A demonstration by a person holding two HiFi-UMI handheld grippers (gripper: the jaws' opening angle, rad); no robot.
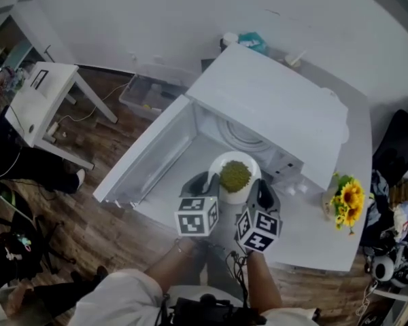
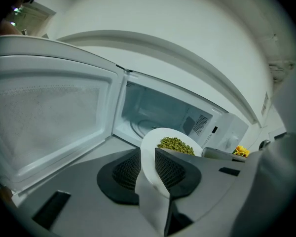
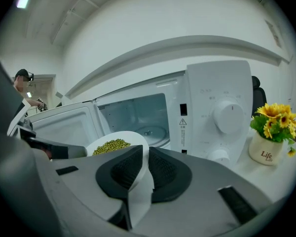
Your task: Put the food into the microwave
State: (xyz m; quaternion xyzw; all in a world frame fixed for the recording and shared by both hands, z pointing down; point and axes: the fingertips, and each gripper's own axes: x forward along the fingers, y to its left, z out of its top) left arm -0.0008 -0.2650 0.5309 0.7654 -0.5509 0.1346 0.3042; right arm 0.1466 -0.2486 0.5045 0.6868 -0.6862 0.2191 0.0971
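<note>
The left claw (image 1: 202,183) is clamped on the rim of a white bowl (image 1: 248,163) at the bowl's 9 o'clock side; in the left gripper view the claw (image 2: 149,170) has both dark ribbed pads pressed against the thin white wall of the bowl (image 2: 149,154), one pad inside and one outside; the right claw (image 1: 261,193) pinches the opposite rim at the bowl's 3 o'clock side, and the right gripper view shows that claw (image 3: 144,170) closed on the bowl wall (image 3: 138,179) in the same way; the bowl is held level between the two claws, clear of the table (image 1: 313,246), just in front of the open mouth of the microwave (image 1: 279,104); a heap of green beans (image 1: 235,176) fills the middle of the bowl; the microwave stands on the white table with its door (image 1: 149,156) swung wide open toward 9 o'clock in the head view; inside the cavity the round turntable (image 3: 150,131) lies bare; two knobs sit on the control panel, the upper dial (image 3: 229,116) at 3 o'clock of the cavity; a vase of sunflowers (image 1: 347,199) stands on the table at 3 o'clock of the bowl, just beside the microwave's right side; the person's two forearms reach in from 6 o'clock.
</note>
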